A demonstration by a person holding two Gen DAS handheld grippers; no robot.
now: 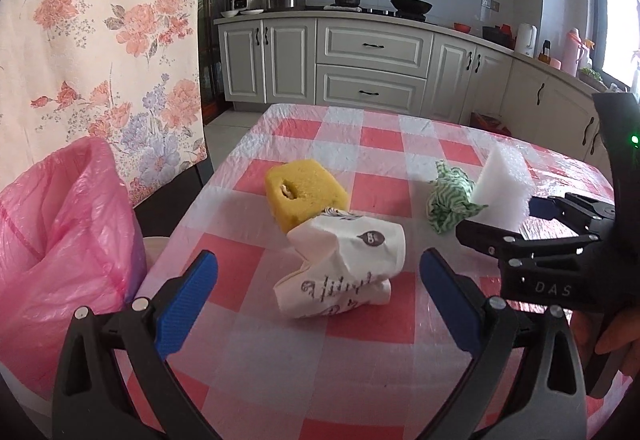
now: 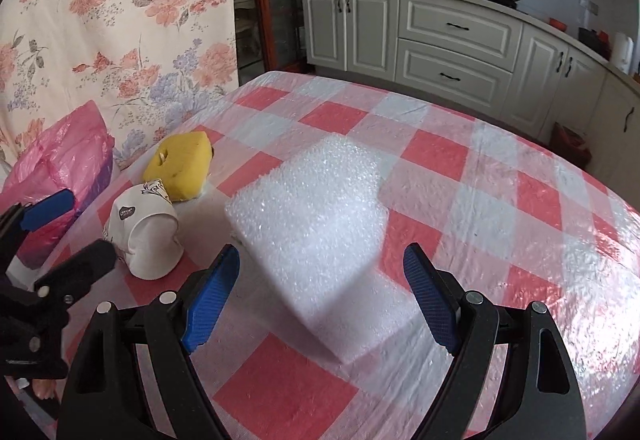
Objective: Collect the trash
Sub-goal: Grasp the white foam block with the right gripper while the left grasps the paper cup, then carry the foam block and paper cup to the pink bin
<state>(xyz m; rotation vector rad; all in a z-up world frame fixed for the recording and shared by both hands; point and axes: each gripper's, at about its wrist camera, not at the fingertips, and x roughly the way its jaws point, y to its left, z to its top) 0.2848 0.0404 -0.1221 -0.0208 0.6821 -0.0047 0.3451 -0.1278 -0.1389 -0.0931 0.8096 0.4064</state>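
In my left wrist view, the tilted white foam block [image 1: 502,188] hides the right side of the crumpled green-striped cloth [image 1: 450,200]. The pink plastic bin bag [image 1: 60,240] runs off the left edge. My hand [image 1: 608,332] at lower right is mostly cut off.
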